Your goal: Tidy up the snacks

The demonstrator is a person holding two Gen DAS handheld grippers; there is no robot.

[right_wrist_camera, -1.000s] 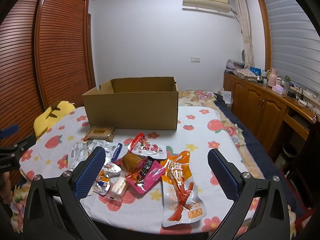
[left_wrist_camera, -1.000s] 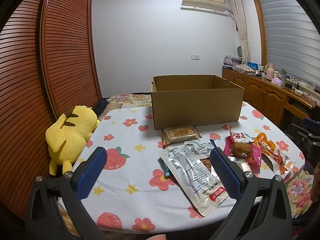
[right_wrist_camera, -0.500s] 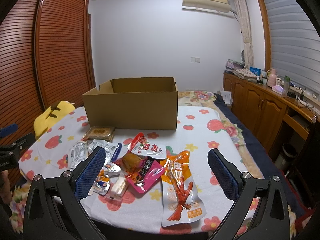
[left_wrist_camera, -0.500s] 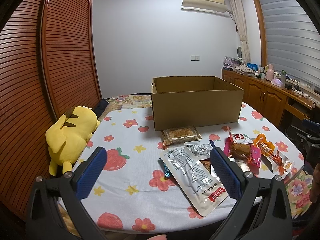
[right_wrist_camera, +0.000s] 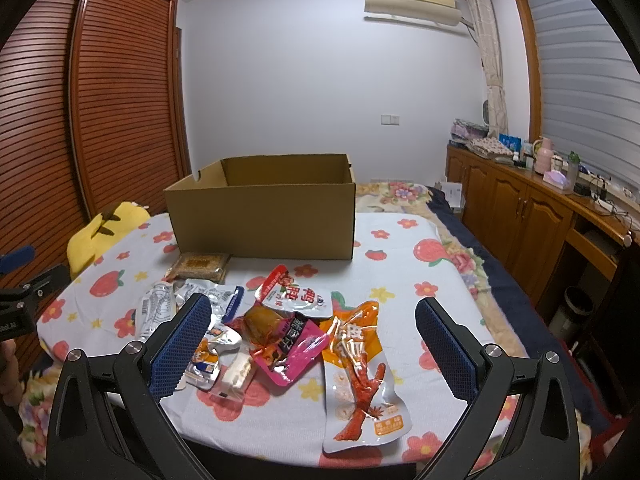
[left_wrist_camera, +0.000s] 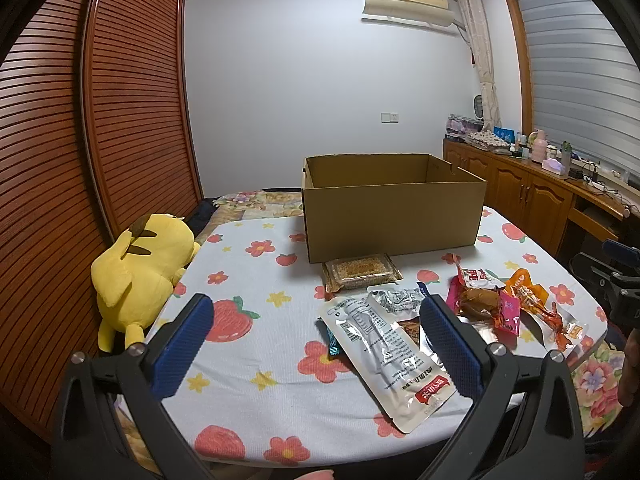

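An open cardboard box (left_wrist_camera: 392, 216) (right_wrist_camera: 262, 220) stands at the back of the flowered table (left_wrist_camera: 248, 364) (right_wrist_camera: 424, 272). Several snack packets lie in front of it: a long silver pouch (left_wrist_camera: 390, 364), a brown cake pack (left_wrist_camera: 360, 272) (right_wrist_camera: 200, 266), a pink packet (right_wrist_camera: 292, 350), an orange chicken-foot pouch (right_wrist_camera: 362, 376) (left_wrist_camera: 536, 304) and a white-red pouch (right_wrist_camera: 296, 294). My left gripper (left_wrist_camera: 316, 344) is open and empty above the table's near edge. My right gripper (right_wrist_camera: 314, 346) is open and empty above the snack pile.
A yellow plush toy (left_wrist_camera: 140, 272) (right_wrist_camera: 100, 232) lies at the table's left edge by the slatted wooden wardrobe (left_wrist_camera: 100, 140). A wooden sideboard (right_wrist_camera: 532, 216) with bottles runs along the right wall. A bed (right_wrist_camera: 404, 194) is behind the table.
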